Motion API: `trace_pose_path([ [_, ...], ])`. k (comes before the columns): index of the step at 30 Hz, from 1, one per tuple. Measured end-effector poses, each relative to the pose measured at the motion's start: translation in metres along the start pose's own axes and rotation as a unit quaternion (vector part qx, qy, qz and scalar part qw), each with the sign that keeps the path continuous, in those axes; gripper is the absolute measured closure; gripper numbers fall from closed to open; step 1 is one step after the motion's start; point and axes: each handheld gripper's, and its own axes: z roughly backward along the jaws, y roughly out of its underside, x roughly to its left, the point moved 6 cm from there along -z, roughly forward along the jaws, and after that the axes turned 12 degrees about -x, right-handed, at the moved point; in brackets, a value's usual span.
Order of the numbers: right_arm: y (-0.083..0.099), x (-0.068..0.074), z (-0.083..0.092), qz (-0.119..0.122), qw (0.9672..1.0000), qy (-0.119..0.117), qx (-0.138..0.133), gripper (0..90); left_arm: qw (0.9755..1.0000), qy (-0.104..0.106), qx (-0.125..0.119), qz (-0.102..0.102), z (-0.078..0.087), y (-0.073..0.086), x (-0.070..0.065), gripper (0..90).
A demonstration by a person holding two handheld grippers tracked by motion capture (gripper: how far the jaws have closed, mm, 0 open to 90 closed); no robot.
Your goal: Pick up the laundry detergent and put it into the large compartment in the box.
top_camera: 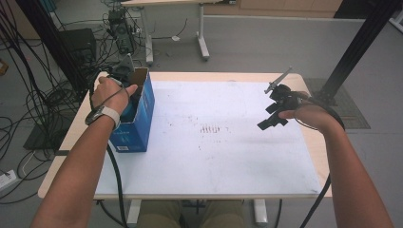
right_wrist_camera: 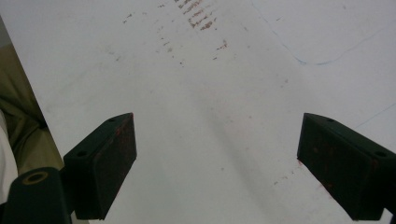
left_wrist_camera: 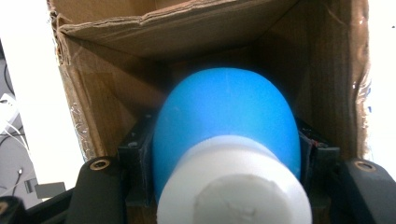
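Note:
A rounded blue object (left_wrist_camera: 224, 109) with a white cylindrical end (left_wrist_camera: 233, 182) sits between the black jaws of my left gripper (left_wrist_camera: 224, 154), which is shut on its sides. It is held inside an open cardboard box (left_wrist_camera: 187, 28), brown within and blue outside (top_camera: 138, 123), standing at the table's left edge. In the high view the left hand (top_camera: 109, 95) covers that gripper at the box's opening. My right gripper (top_camera: 268, 121) hovers open over the right part of the white mat (top_camera: 214, 156); nothing lies between its jaws (right_wrist_camera: 217, 158).
The mat (right_wrist_camera: 210, 70) carries reddish-brown scuff marks (top_camera: 209, 128) near its middle. A black frame post (top_camera: 356, 42) rises at the table's far right corner. Cables and equipment (top_camera: 119, 28) crowd the floor to the left and behind.

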Motion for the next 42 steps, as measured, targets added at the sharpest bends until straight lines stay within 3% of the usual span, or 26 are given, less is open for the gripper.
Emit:
trace_pose_path([
  [35,0.0027,0.001,0.0012,-0.002,1.0,0.0,0.0,11.8,1.0,0.008,-0.005,-0.002,0.0002,0.0003,0.0026,36.9],
  [42,0.003,0.0014,0.0003,-0.003,1.0,0.0,0.0,11.8,0.9999,0.01,-0.005,0.0,0.0008,0.0008,0.0051,32.3],
])
